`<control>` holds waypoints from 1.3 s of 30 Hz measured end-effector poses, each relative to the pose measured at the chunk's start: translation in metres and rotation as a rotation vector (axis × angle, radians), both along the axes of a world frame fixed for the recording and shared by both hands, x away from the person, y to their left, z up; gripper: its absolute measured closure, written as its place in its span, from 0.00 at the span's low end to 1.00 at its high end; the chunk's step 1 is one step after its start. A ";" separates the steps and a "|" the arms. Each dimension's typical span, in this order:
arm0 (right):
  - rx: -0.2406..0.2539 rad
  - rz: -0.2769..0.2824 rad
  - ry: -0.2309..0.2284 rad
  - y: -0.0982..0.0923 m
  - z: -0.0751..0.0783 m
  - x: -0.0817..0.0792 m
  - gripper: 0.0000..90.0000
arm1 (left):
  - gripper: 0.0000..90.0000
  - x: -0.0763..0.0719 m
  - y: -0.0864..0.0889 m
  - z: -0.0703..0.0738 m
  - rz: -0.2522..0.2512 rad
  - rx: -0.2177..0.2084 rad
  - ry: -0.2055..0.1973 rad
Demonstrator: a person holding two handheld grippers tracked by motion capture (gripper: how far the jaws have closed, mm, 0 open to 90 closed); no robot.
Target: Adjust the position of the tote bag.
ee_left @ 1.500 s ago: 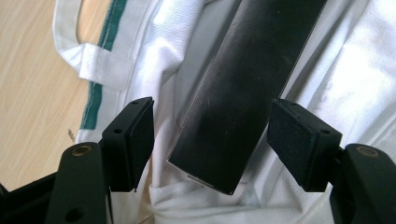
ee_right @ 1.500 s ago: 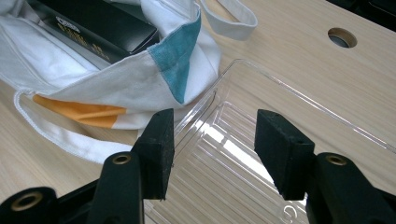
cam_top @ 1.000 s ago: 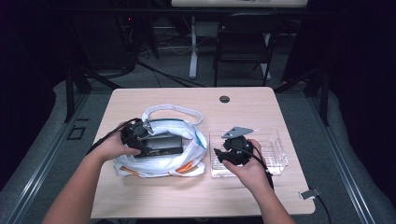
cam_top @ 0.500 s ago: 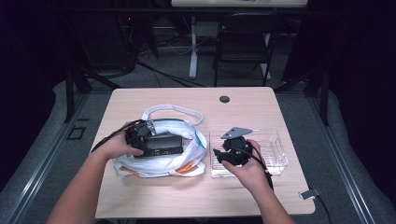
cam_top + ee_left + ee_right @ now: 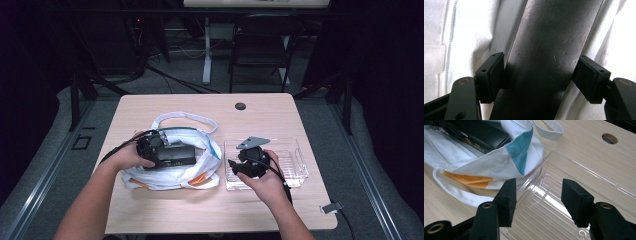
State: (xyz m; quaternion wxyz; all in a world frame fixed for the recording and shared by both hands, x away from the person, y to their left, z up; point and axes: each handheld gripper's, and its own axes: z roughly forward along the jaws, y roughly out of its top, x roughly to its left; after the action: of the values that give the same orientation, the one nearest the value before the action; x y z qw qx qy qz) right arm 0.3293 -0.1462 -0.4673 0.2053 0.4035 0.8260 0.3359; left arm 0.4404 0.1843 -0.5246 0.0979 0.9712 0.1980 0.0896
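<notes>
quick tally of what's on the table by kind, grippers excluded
Cloth tote bag: 1
Black box, clamped in the left gripper inside the bag: 1
Clear plastic tray, under the open right gripper: 1
Total: 3

On the counter (image 5: 200,210) a bag (image 5: 172,172) lies to the left and a tray (image 5: 295,162) to the right, just beside each other. A box (image 5: 175,155) sits in the bag, between the left claw's (image 5: 541,77) jaws. The right claw (image 5: 537,200) hangs over the tray's left part.
</notes>
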 end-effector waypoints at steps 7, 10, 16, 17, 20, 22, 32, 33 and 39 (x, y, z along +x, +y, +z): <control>-0.003 0.000 0.001 0.000 0.000 0.000 0.51 | 0.33 0.000 -0.001 -0.003 -0.033 0.005 -0.005; -0.005 -0.003 0.005 0.000 -0.001 0.000 0.51 | 0.33 0.000 -0.001 -0.004 -0.048 0.005 -0.008; 0.002 -0.004 0.006 0.000 -0.001 0.001 0.51 | 0.36 -0.001 0.002 -0.005 -0.069 -0.021 -0.006; 0.002 -0.004 0.006 0.000 -0.001 0.001 0.51 | 0.36 -0.002 0.003 -0.005 -0.073 -0.022 -0.007; -0.005 0.000 0.010 -0.001 -0.002 0.001 0.51 | 0.37 -0.002 0.003 -0.005 -0.097 -0.017 -0.020; -0.004 -0.001 0.011 -0.001 -0.002 0.001 0.51 | 0.38 -0.003 0.003 -0.005 -0.119 -0.007 -0.027; -0.003 -0.002 0.010 -0.001 -0.002 0.001 0.51 | 0.44 -0.006 0.005 -0.004 -0.180 0.004 -0.047; -0.003 -0.002 0.010 -0.001 -0.002 0.001 0.51 | 0.44 -0.006 0.005 -0.004 -0.180 0.004 -0.047; -0.003 -0.001 0.010 -0.001 -0.002 0.001 0.51 | 0.47 -0.008 0.007 -0.003 -0.213 0.009 -0.063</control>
State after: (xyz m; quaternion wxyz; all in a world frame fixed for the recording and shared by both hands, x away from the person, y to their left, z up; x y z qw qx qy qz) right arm 0.3304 -0.1469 -0.4695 0.2017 0.4052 0.8273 0.3328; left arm 0.4323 0.1910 -0.5274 0.1084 0.9839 0.0901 0.1099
